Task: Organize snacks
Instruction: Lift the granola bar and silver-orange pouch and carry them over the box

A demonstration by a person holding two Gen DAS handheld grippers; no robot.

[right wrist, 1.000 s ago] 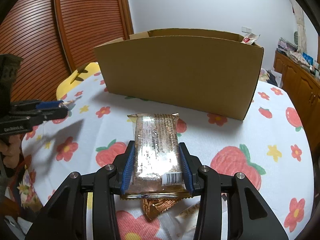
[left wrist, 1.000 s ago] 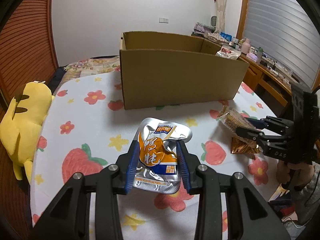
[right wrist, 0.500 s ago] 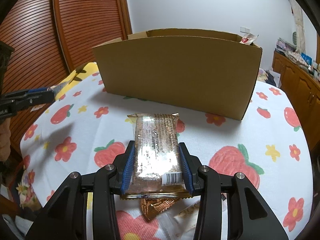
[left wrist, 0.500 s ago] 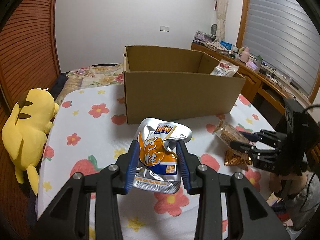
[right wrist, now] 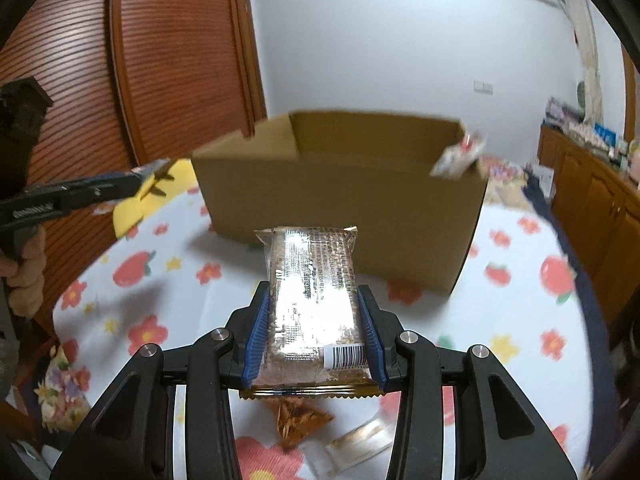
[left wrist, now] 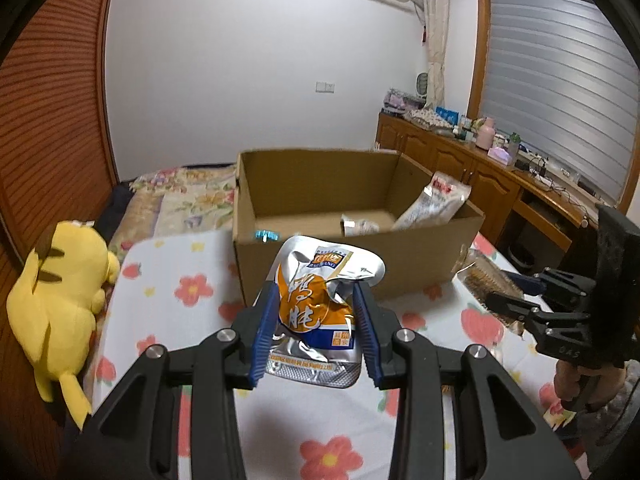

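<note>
While both grippers grip snacks, silver pouch [left wrist: 316, 312], cracker pack [right wrist: 314, 304], cardboard box [left wrist: 352, 252] beyond

White wall [left wrist: 240, 60], slatted wooden doors [right wrist: 160, 60], shuttered window [left wrist: 560, 60], wooden sideboard [left wrist: 460, 160]

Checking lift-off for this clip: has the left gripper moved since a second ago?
Yes. The left gripper, jaws shut on the silver-and-orange foil snack pouch, has risen: the open brown cardboard box now shows its floor, which its front wall hid before.
</note>
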